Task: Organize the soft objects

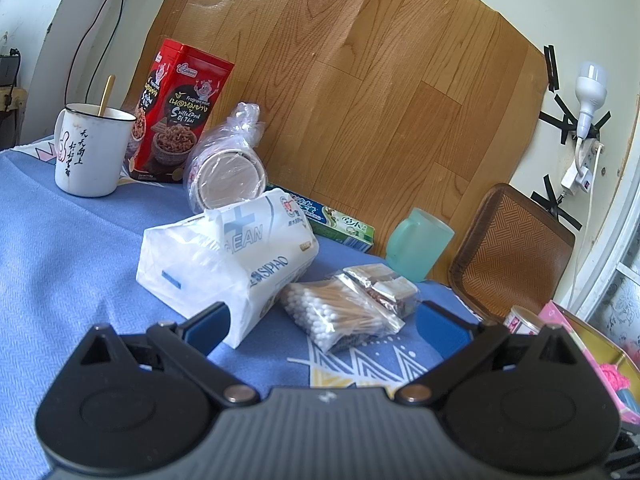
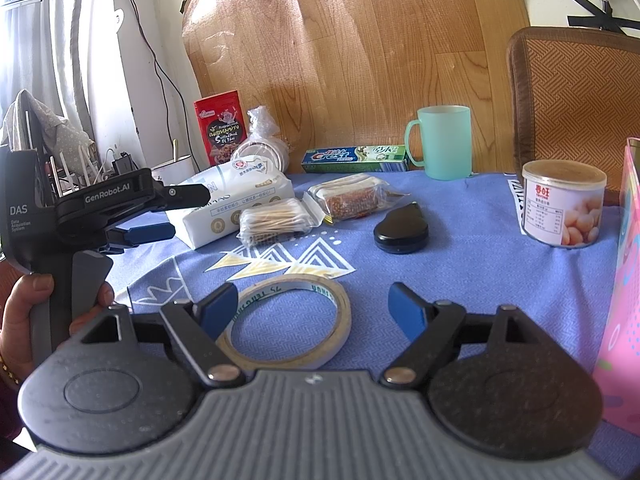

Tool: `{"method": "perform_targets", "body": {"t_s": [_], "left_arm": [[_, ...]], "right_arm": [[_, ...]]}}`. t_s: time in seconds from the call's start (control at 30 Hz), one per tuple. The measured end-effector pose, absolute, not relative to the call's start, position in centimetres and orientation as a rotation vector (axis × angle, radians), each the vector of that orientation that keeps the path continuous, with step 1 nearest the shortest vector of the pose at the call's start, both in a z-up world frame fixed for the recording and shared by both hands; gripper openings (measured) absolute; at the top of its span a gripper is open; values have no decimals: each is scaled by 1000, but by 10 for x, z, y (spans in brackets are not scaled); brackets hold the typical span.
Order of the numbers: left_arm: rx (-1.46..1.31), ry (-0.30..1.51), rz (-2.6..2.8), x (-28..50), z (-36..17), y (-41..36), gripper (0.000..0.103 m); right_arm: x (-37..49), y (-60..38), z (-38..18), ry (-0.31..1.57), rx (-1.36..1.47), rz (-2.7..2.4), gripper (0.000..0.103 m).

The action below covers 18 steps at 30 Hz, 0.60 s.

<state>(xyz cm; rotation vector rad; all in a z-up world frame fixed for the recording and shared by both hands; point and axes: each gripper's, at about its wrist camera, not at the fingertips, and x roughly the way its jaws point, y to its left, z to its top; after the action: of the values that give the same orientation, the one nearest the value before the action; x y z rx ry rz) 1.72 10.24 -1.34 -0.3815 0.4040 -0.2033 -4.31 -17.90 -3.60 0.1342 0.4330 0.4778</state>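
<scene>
The left gripper [image 1: 322, 322] has its fingers apart; the tissue pack [image 1: 228, 256] touches its left finger [image 1: 210, 330]. The right gripper [image 2: 316, 308] gapes around the tape roll [image 2: 292, 320].

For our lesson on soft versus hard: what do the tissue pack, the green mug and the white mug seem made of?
Tissue pack: thin glossy plastic film, crinkled, so probably soft.
Green mug: translucent matte plastic, likely rigid.
White mug: apparently enamelled metal, glossy with a dark rim.
</scene>
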Motion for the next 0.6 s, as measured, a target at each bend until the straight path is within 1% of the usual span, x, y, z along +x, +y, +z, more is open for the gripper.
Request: {"method": "perform_targets", "body": {"t_s": [0.6], "left_arm": [[-372, 406, -205, 16, -13, 102, 102]], "right_arm": [[-43, -179, -36, 433, 135, 477, 84]]}}
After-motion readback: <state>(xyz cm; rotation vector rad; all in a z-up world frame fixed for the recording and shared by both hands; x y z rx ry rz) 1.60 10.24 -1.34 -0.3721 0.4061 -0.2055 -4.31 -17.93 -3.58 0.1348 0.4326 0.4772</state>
